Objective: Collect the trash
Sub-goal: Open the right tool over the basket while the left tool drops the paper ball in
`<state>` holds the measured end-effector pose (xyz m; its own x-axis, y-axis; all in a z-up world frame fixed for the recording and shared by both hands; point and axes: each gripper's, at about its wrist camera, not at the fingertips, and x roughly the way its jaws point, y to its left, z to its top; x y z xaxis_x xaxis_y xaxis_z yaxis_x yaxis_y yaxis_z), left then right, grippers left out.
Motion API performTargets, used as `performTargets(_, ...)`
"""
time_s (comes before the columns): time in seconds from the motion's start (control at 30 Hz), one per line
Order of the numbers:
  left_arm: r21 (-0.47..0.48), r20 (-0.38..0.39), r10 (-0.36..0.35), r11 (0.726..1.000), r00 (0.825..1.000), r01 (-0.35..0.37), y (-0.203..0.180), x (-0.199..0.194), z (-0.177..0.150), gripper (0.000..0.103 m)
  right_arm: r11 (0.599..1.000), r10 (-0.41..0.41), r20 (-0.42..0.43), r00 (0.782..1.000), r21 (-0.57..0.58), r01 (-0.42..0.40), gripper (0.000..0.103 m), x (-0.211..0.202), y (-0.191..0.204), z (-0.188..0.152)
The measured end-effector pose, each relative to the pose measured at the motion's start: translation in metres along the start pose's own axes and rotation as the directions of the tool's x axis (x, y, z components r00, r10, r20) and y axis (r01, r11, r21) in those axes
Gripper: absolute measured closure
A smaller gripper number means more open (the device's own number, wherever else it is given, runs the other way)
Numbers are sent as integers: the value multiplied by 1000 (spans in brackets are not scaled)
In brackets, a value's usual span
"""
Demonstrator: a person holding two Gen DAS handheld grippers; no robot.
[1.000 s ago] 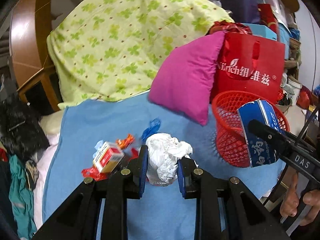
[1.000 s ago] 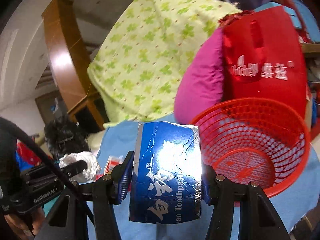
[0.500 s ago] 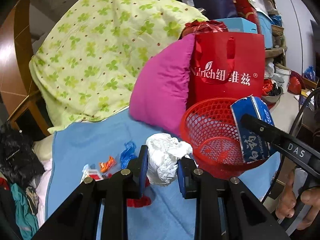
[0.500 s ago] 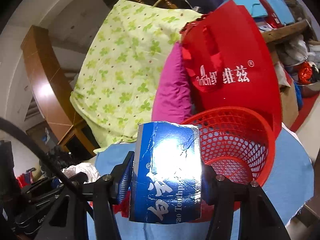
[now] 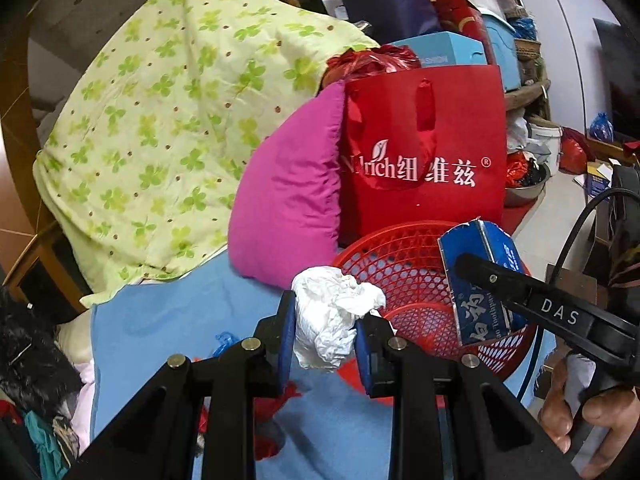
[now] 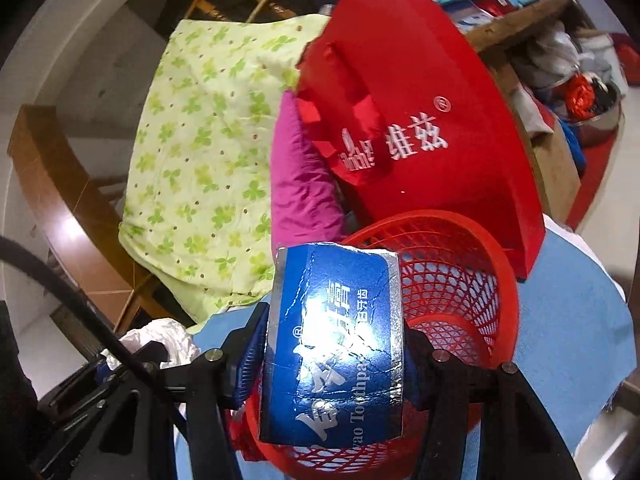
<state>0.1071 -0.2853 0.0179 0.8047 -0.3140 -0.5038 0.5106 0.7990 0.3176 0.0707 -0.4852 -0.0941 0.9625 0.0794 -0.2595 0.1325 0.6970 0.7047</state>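
My left gripper [image 5: 325,332] is shut on a crumpled white tissue [image 5: 332,314], held just in front of the near-left rim of the red mesh basket [image 5: 404,276]. In the left wrist view the right gripper holds the blue toothpaste box [image 5: 482,284] over the basket's right side. My right gripper [image 6: 332,356] is shut on that blue toothpaste box [image 6: 332,344], upright and above the red basket [image 6: 460,280]. The tissue [image 6: 160,338] and left gripper show at the lower left of the right wrist view.
The basket stands on a blue cloth [image 5: 168,320]. Behind it lean a magenta pillow [image 5: 288,192] and a red paper bag [image 5: 432,152], with a green clover quilt [image 5: 168,128] to the left. Small red and blue wrappers [image 5: 224,340] lie under my left fingers. A hand [image 5: 580,412] grips the right tool.
Both grippers have moved toward the red basket with their loads. The basket now sits directly behind the tissue and under the box. Both wrists have rolled.
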Motion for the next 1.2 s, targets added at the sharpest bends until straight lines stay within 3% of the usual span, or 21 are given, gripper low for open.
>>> performTargets(0.4,35,4,-56,998,998,56,-27,33,19,72,995,-13,-4,1000,102,14,42,1,-28,14)
performTargets(0.43,30,1,-73,997,997,73,-28,38,19,70,993,-10,-13,1000,116,12,41,1,-30,14)
performTargets(0.57,-16,-10,-136,991,991,136,-25,52,16,40,990,-5,-19,1000,140,8,36,1,-36,15)
performTargets(0.77,-87,-16,-189,979,982,187,-11,56,1,37,996,-17,4,1000,88,16,35,-4,-25,14)
performTargets(1.0,-165,-43,-115,981,992,107,34,40,-37,33,998,2,35,999,-58,0,35,-8,12,1)
performTargets(1.2,-274,-125,1,961,992,-35,102,23,-104,33,964,72,33,997,-261,-61,35,-7,68,-32)
